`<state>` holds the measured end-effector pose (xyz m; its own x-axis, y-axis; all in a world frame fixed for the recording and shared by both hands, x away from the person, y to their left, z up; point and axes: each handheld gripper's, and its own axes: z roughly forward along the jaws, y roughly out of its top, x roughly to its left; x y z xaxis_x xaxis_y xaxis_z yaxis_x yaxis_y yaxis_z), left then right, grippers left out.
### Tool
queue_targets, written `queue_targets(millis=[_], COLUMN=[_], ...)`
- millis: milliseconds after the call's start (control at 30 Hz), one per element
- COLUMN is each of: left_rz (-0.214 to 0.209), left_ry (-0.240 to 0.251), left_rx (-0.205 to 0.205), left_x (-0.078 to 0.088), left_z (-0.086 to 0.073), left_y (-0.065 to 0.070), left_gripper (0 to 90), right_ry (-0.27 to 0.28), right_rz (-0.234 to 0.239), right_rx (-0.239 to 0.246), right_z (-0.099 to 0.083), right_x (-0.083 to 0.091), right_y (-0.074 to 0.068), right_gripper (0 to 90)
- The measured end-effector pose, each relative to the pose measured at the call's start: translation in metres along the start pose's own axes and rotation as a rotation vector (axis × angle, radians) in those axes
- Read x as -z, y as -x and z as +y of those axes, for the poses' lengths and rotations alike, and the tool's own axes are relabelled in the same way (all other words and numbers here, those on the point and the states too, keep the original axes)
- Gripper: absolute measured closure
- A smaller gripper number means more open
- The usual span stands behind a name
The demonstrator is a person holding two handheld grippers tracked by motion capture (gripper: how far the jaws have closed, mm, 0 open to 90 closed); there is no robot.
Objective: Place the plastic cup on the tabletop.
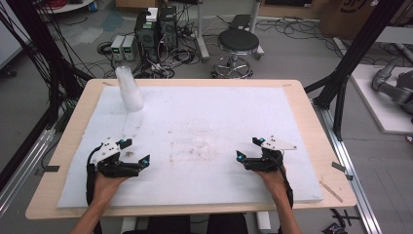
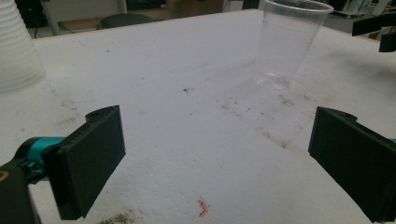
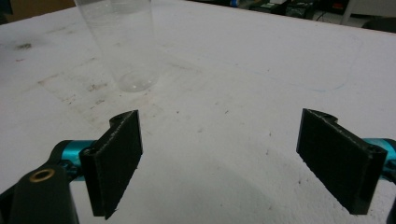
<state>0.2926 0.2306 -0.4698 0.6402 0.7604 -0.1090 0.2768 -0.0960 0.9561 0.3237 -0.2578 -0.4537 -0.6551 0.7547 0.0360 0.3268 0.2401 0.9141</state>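
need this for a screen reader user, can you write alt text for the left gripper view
A clear plastic cup stands upright on a stained white foam pad, ahead of the left gripper, whose two black jaws are wide apart with nothing between them. A stack of white cups sits at the left edge.

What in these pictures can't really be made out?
- The clear cup: almost invisible against the white foam in the high view.
- Its rim, in the right gripper view: cut off by the top edge.
- The white cup stack: cut off by the left gripper view's left edge; cup count unreadable.
- Small orange scrap: too small to identify.
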Motion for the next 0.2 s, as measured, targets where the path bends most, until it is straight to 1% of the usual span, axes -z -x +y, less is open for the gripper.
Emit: queue_targets(millis=[100, 200], left_rz=[-0.001, -0.002], left_ry=[-0.003, 0.001], left_rx=[-0.002, 0.006], left_x=[0.0002, 0.0002], left_z=[0.0000, 0.0000], left_y=[-0.0005, -0.0011], left_gripper=[3.7, 3.8], right_ry=[0.002, 0.004], right_rz=[0.008, 0.000], right_rx=[-0.017, -0.018], right_z=[-0.0003, -0.0006], right_x=[0.0005, 0.0008], right_y=[0.0018, 0.0017], right_gripper=[14.4, 14.5])
